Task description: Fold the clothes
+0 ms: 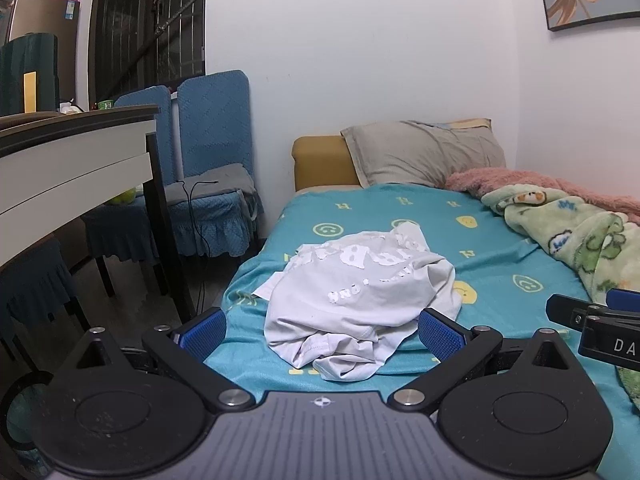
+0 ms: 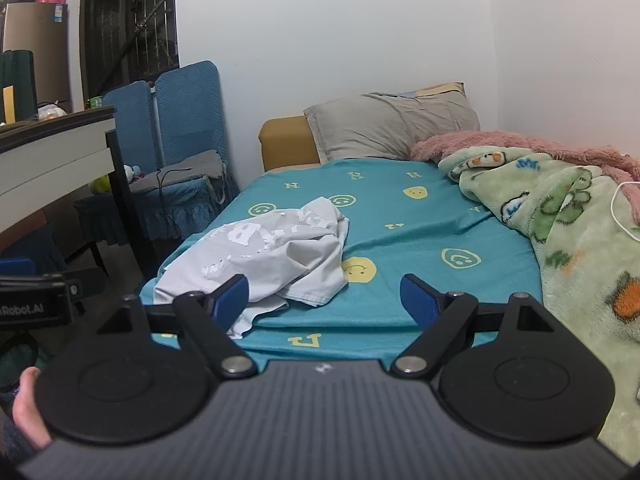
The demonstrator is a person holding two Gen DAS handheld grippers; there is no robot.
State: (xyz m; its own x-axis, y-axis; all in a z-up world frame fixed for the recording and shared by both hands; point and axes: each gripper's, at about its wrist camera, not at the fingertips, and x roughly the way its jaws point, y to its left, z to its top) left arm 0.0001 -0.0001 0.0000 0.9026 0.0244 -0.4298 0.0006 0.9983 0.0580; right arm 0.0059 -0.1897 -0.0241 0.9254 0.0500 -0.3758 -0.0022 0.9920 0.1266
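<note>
The shirt point(image 1: 360, 296) lies crumpled on the bed point(image 1: 500, 256), at 12 o'clock from the left gripper point(image 1: 322, 334) and 10 o'clock from the right gripper point(image 2: 324, 300). Both gape wide, empty. Best to pinch two separate hem corners and spread it flat first.

Pale grey shirt point(image 1: 360, 292), teal smiley-print sheet point(image 1: 500, 264)

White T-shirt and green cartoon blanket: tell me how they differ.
The white T-shirt is thin, smooth fabric with white lettering; the green cartoon blanket is thick and fluffy with animal prints. The T-shirt is a small heap at the bed's near left; the blanket sprawls along the right side. Both lie crumpled and unfolded on the teal smiley bedsheet.
</note>
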